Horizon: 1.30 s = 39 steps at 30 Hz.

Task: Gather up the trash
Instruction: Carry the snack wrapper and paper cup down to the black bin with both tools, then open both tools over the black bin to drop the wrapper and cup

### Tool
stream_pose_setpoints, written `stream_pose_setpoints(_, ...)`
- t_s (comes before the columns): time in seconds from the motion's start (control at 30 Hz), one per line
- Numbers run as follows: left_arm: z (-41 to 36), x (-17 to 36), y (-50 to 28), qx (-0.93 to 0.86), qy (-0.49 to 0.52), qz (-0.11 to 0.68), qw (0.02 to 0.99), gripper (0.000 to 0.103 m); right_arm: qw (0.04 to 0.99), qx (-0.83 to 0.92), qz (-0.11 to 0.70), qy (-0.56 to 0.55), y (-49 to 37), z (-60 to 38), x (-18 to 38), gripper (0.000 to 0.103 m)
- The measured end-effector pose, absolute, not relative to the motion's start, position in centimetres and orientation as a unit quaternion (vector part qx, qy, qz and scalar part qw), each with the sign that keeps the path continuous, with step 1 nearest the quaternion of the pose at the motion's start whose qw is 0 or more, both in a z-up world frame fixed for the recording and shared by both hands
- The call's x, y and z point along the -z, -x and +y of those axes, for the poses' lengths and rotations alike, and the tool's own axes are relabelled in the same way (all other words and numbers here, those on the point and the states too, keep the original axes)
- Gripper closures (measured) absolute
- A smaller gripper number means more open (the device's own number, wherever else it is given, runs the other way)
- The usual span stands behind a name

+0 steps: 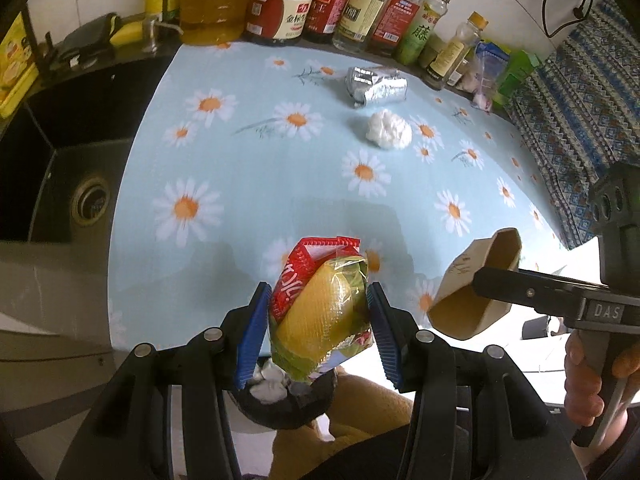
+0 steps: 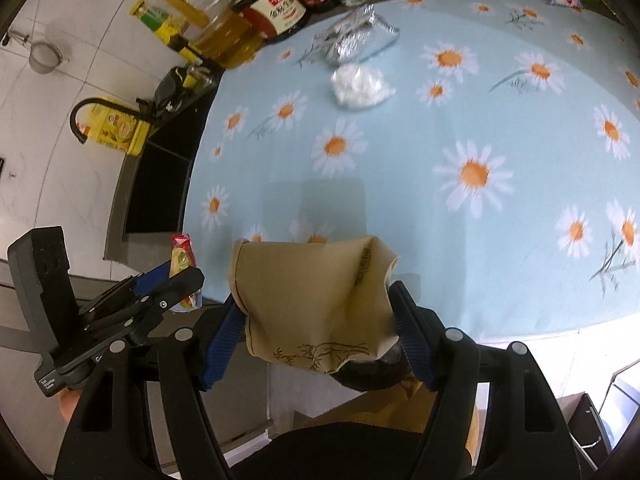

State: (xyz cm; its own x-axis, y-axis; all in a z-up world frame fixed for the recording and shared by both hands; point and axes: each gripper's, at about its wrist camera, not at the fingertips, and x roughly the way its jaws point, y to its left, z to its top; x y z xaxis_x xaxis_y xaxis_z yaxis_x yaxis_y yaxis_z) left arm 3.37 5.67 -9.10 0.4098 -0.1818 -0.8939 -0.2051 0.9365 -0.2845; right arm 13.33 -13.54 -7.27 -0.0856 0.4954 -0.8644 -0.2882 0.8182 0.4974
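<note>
Already both grippers carry trash just past the near edge of the daisy-print tabletop (image 1: 248, 152): the left gripper (image 1: 318, 320) has its blue fingers (image 1: 252, 332) clamped on a red-and-yellow snack wrapper (image 1: 320, 304), and the right gripper (image 2: 316, 320) has its fingers pressed into the sides of a squashed paper cup (image 2: 312, 300). Below the wrapper sits a dark bin (image 1: 288, 404) with white tissue already in it, so the step in hand looks like the drop. To do it well, each piece should be centred over the bin mouth before the fingers part, one hand at a time so the grippers do not crowd each other, and low enough that the light wrapper does not drift aside. A foil packet (image 1: 376, 86) and a white tissue wad (image 1: 389, 129) lie near each other farther back on the tabletop, not yet collected. Readable writing is sparse: "DAS" is moulded on the right gripper's body, the soy sauce bottle (image 1: 278, 10) bears Chinese characters, a green bottle (image 1: 420, 36) shows the character 藤, and the cup carries a bamboo sketch with small illegible script.
</note>
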Motion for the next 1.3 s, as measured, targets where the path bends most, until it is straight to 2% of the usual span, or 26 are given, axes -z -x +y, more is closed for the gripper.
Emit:
stream_pose_setpoints(0.63, 6.1, 13.8, 4.9, 0.005, 0.238, 0.565, 0.790, 0.056, 0.626, -0.290, 0.724, -0.018, -5.6, -10.6, 11.6, 0.032)
stream_pose_setpoints(1.3, 5.7, 19.3, 7.5, 0.004, 0.263, 0.615, 0.744, 0.056, 0.583, -0.266, 0.768, -0.005, -2.0, -10.2, 16.8, 0.032)
